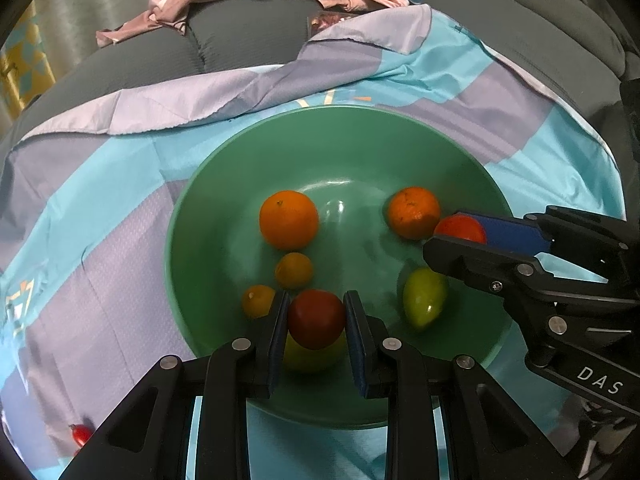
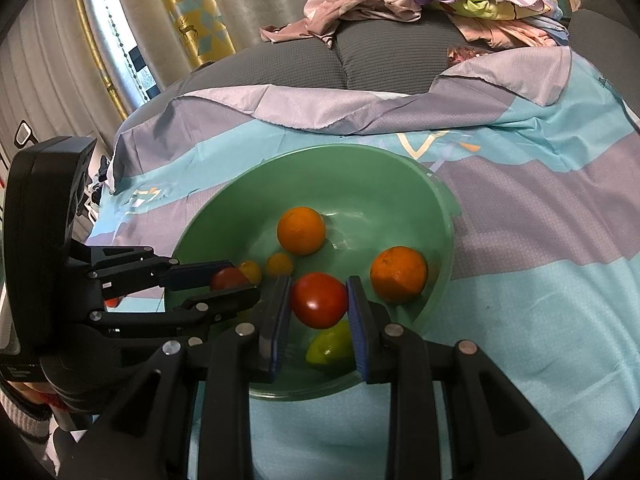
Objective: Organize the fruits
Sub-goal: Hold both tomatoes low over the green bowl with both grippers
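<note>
Each gripper holds a red tomato over the green bowl [image 1: 192, 216], which sits on a blue and lilac cloth [image 1: 100, 184]. The left gripper [image 1: 316, 316] has its jaws narrowed onto the left tomato [image 1: 316, 318] at the bowl's near rim; the right gripper [image 2: 319, 300] is clamped the same way on the right tomato [image 2: 319, 300], toward the bowl's right side. Tomatoes look smooth, light and soft-skinned, so they probably bruise or slip under hard pressure; gripping across the widest middle, as both pads do now, seems the safest hold. In the bowl lie two large oranges [image 1: 289, 219] [image 1: 414, 212], two small orange fruits [image 1: 294, 270] [image 1: 258, 301], a yellow-green pointed fruit [image 1: 424, 298] and another yellowish fruit [image 1: 316, 356] partly hidden under the left tomato. Outside the bowl, near its left, a small red fruit [image 1: 81, 434] rests on the cloth.
</note>
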